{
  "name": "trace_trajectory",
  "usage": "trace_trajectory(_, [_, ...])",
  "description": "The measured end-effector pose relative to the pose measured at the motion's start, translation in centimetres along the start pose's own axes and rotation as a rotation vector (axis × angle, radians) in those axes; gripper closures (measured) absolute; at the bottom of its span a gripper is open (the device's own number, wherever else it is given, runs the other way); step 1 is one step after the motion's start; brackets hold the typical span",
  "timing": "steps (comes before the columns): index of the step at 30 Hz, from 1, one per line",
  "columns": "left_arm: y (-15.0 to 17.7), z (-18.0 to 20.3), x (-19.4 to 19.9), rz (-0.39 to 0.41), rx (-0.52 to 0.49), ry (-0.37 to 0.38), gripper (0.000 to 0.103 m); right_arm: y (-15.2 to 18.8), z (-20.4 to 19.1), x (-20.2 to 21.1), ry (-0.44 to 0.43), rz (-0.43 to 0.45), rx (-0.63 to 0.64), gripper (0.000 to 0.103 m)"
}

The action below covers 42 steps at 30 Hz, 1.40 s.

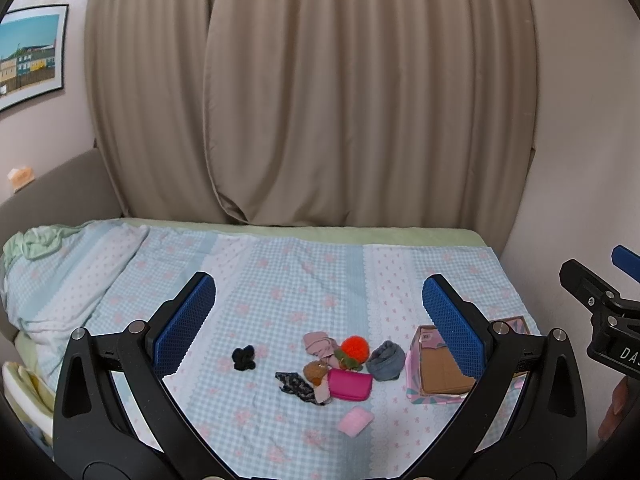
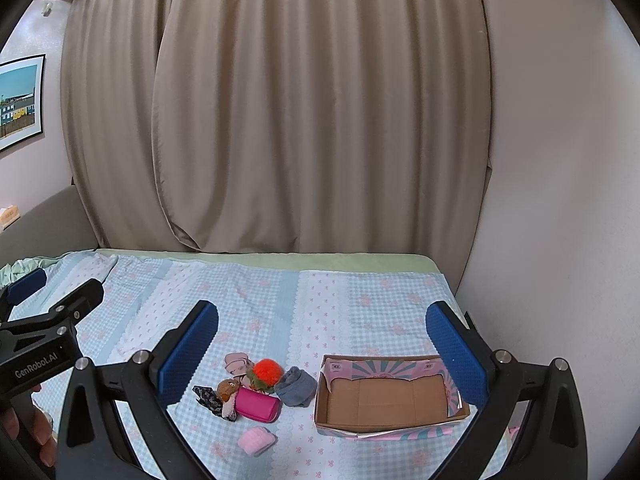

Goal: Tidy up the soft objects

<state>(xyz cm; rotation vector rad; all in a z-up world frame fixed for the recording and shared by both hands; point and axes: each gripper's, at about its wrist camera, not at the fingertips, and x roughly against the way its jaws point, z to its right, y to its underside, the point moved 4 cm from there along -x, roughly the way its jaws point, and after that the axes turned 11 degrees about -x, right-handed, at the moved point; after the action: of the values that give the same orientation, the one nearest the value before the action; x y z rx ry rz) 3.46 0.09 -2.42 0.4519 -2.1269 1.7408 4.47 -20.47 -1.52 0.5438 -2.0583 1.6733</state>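
A framed picture (image 1: 30, 54) is hanging at the far left, its edge cut off by the lens, beside heavy beige curtains (image 1: 312, 92) falling in deep folds. Below them a checked, flower-printed bedspread (image 1: 280, 280) is lying slightly rumpled over the bed. The left gripper (image 1: 319, 328) is hovering above it with its blue, dimpled pads spread wide and holding nothing.

A small black scrunchie (image 1: 243, 357) is sitting apart on the left. Further right the soft things are clustering in a touching heap: a dark patterned cloth (image 1: 296, 386), a brown fuzzy lump (image 1: 316, 371) too small to identify, a pale pink item (image 1: 318, 342), a fluffy orange pompom (image 1: 354, 347), a smooth magenta pouch (image 1: 350, 385) and a rolled grey-blue fabric (image 1: 385, 361). A pink knitted piece (image 2: 256, 440) is lying alone nearer the front.

To the right, an open cardboard box (image 2: 390, 426) with pink and teal printed walls is resting on the spread, partly hidden behind fingers in both views. The right gripper (image 2: 322, 350) is hanging over it, likewise gaping and empty.
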Motion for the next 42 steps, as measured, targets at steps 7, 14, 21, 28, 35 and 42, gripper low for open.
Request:
trace_trajectory(7, [0.0,0.0,0.0,0.000,0.000,0.000,0.000,0.1,0.0,-0.1,0.001,0.000,0.000,0.000])
trace_trajectory(14, [0.1,-0.1,0.1,-0.002,0.000,0.002,0.000,0.3,0.1,0.2,0.007,0.000,-0.007,0.000])
trace_trajectory(21, [0.1,-0.1,0.0,-0.004,-0.001,0.000,0.000,0.5,0.1,0.4,0.007,-0.002,-0.009,0.000])
trace_trajectory(28, [0.4,-1.6,-0.6,-0.031,0.012,-0.020,0.000,0.3,0.1,0.4,0.008,-0.015,-0.003,0.000])
trace_trajectory(35, [3.6,-6.1,-3.8,-0.155,0.050,-0.025,0.000,1.7,-1.2,-1.7,0.020,-0.091,-0.024,0.000])
trace_trajectory(42, [9.9,-11.1,-10.6,-0.304,0.059,-0.001,0.000,6.9,-3.5,-7.3,0.037,-0.252,-0.078,0.000])
